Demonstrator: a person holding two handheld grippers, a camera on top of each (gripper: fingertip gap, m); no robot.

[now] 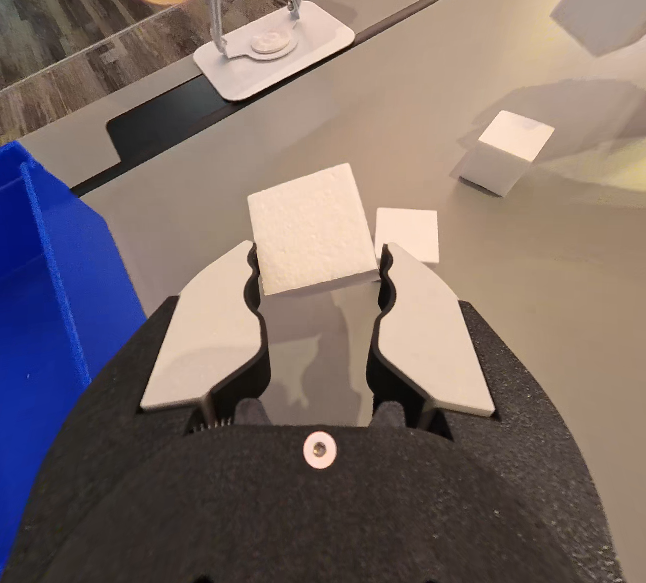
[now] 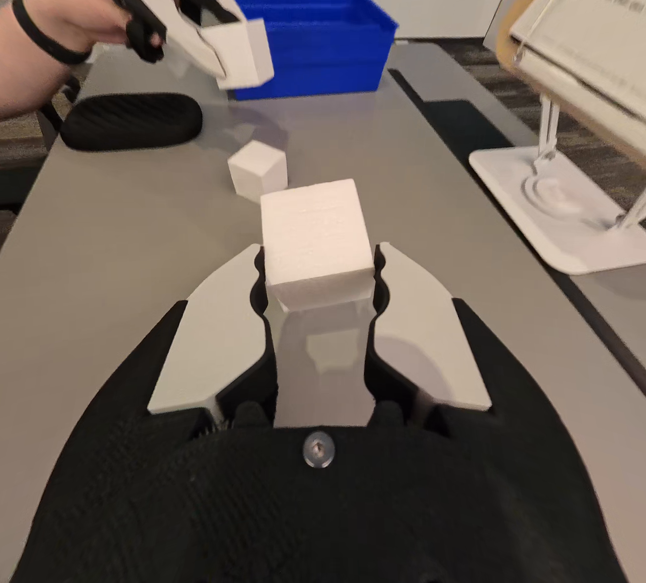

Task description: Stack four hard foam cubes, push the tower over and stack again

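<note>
The left gripper (image 1: 316, 260) pinches a white foam cube (image 1: 309, 229) between its fingertips, held in the air above the grey table (image 1: 454, 339). The cube is tilted, one corner turned down toward the table; being a cube, it has no long axis. In the right wrist view the same gripper shows far left, a hand (image 2: 70, 17) behind it.

The right gripper (image 2: 318, 264) clamps a second cube (image 2: 314, 241), turned slightly so an edge faces the camera. Whether anything sits under it I cannot tell.

A third cube (image 2: 258, 169) rests on the table beyond, a corner toward the right gripper. A fourth cube (image 1: 407, 234) lies flat on the table just right of the left gripper's cube.

A blue bin (image 2: 314, 42) stands at the far end, a black case (image 2: 131, 121) to its left, and a white stand (image 2: 566, 213) at the right.
</note>
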